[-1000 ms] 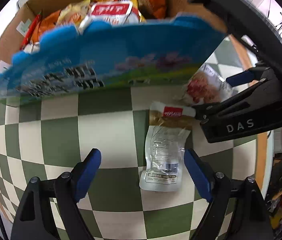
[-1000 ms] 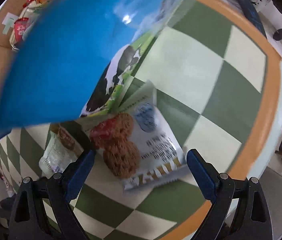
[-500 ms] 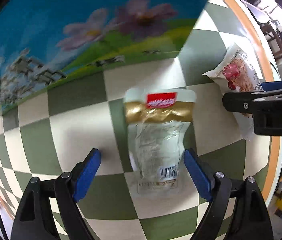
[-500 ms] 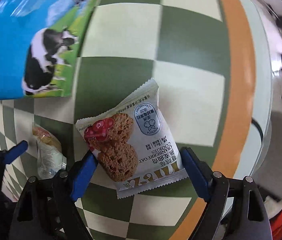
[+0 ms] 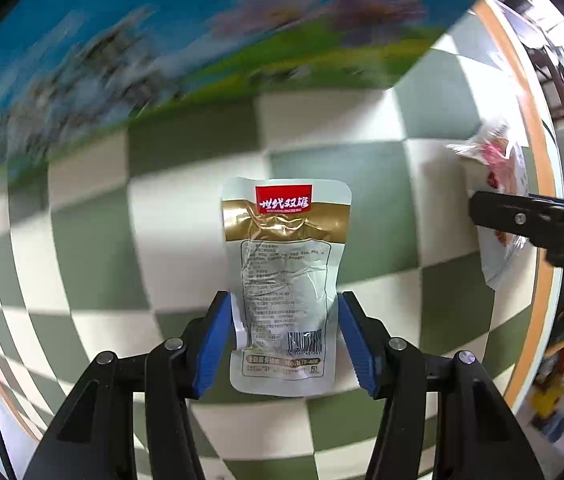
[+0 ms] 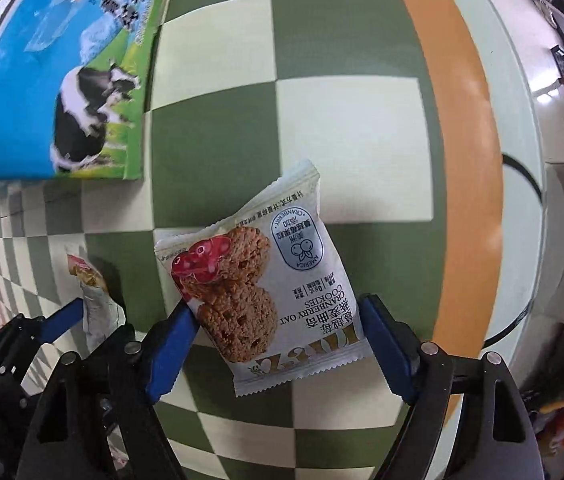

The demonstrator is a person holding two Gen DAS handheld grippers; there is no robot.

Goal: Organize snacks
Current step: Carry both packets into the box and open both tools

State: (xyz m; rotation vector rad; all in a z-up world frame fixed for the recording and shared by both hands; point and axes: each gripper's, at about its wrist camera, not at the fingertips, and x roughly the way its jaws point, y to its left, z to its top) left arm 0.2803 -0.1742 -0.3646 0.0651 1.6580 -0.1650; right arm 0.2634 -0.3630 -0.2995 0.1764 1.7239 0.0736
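A clear snack pouch (image 5: 286,280) with a gold band and red label lies on the checkered table. My left gripper (image 5: 284,340) has closed onto its lower part, blue pads touching both edges. A cranberry oat cookie packet (image 6: 266,280) lies near the table's orange rim. My right gripper (image 6: 278,344) straddles its lower half, pads at or just beside its edges. The pouch also shows in the right wrist view (image 6: 96,300), and the cookie packet in the left wrist view (image 5: 502,200).
A blue carton with a cow picture (image 6: 54,68) stands behind the snacks; it fills the top of the left wrist view (image 5: 202,40). The orange table rim (image 6: 462,160) runs close on the right, with floor and furniture beyond.
Both grippers have dropped lower and moved forward onto their snacks. The left jaws have narrowed onto the pouch; the right jaws have narrowed around the cookie packet. The box top has left view.
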